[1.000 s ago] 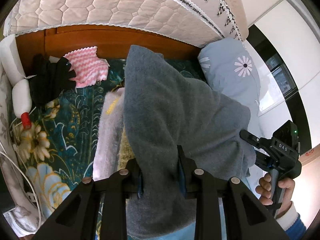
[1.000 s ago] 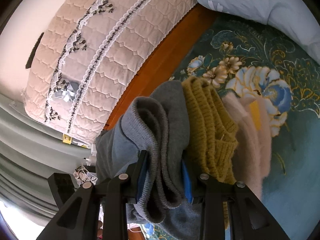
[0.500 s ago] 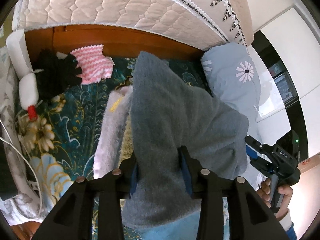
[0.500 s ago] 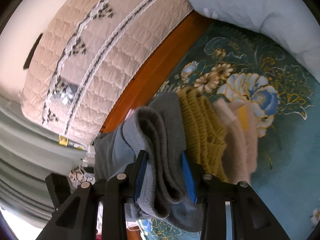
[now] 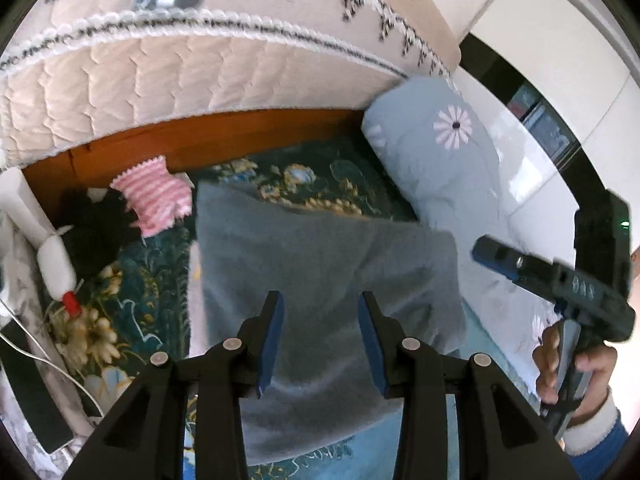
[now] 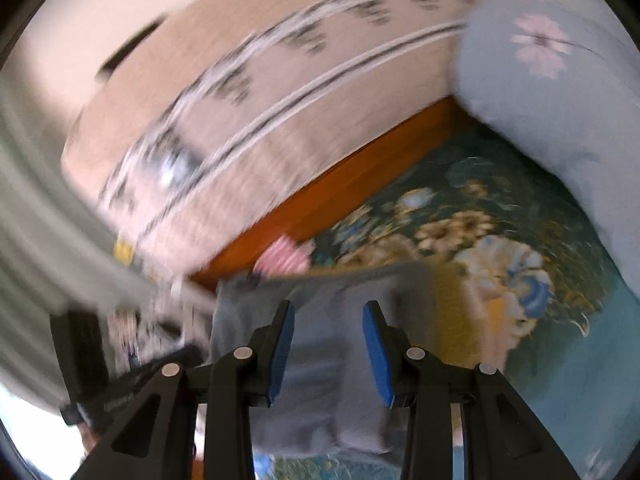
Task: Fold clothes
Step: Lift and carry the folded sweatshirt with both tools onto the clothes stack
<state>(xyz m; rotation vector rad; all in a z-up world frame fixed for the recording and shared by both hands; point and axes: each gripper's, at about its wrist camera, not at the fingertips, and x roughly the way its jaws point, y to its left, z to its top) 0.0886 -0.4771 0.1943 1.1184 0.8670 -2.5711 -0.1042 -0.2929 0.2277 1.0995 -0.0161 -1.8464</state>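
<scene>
My left gripper [image 5: 320, 336] and right gripper [image 6: 328, 344] have both just let go, jaws apart, nothing pinched. Grey sweater [image 5: 320, 264], clamped a second ago, now lies folded flat on the clothes stack on the floral bedspread [image 5: 132, 280].

Little could be read. In the left wrist view, the right gripper [image 5: 496, 256], held in a hand [image 5: 572, 368], bore small pale letters on its black body, too blurred to make out for certain. In the right wrist view, motion blur wiped out any lettering, including whatever stood on a small yellow tag [image 6: 123, 249] beside the quilted cover.
</scene>
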